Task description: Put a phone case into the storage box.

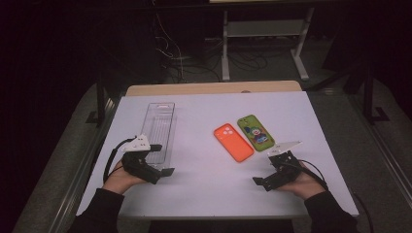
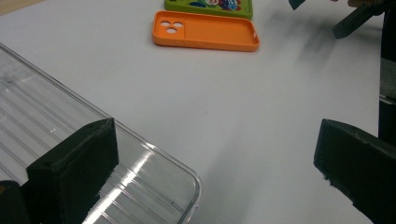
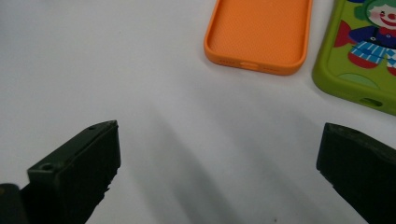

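Note:
An orange phone case (image 1: pixel 233 141) lies hollow side up on the white table, and a green phone case (image 1: pixel 255 132) with a clown picture lies right beside it. My right gripper (image 1: pixel 263 167) rests near the front right, just short of both cases, open with nothing between its jaws. In the right gripper view the orange case (image 3: pixel 259 32) and green case (image 3: pixel 362 51) lie ahead of the open gripper (image 3: pixel 219 154). My left gripper (image 1: pixel 163 159) stands open at the near end of a clear plastic tray (image 1: pixel 159 131), with its left jaw over the tray's corner (image 2: pixel 56 116).
The white table top (image 1: pixel 204 194) has bare room between the two hands and along the front edge. Past the far edge a wooden strip (image 1: pixel 214 88) shows, then a dark floor with cables and a metal stand (image 1: pixel 262 29).

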Tool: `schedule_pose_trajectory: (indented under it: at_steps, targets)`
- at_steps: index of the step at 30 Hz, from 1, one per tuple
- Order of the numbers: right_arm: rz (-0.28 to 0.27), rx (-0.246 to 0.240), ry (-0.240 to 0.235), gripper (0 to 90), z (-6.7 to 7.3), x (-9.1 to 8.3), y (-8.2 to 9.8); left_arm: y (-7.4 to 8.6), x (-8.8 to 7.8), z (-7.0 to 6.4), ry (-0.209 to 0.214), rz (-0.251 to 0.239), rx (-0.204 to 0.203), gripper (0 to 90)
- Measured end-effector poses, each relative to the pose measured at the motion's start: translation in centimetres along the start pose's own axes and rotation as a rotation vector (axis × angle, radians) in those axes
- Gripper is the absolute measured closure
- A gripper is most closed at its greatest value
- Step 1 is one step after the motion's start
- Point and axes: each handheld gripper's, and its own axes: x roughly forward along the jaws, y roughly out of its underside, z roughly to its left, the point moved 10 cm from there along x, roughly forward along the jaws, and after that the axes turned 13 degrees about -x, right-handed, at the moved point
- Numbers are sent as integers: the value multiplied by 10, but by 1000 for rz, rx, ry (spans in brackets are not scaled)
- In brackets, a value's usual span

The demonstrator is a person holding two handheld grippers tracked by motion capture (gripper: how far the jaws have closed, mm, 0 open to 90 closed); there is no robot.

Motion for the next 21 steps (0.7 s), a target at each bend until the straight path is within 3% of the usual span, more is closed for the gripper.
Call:
schedule_pose_trajectory:
  at_steps: [8,11,21]
  targets:
    - [5,33,18,0,-6,-6,-11,0,0,-1,2,-6,-19,0]
    - [8,37,31,0,-9,-7,-18,-1,-1,0,1,-4,-5,0]
    - [14,46,57,0,-20,1,-43,-2,-2,0,1,-17,-18,0]
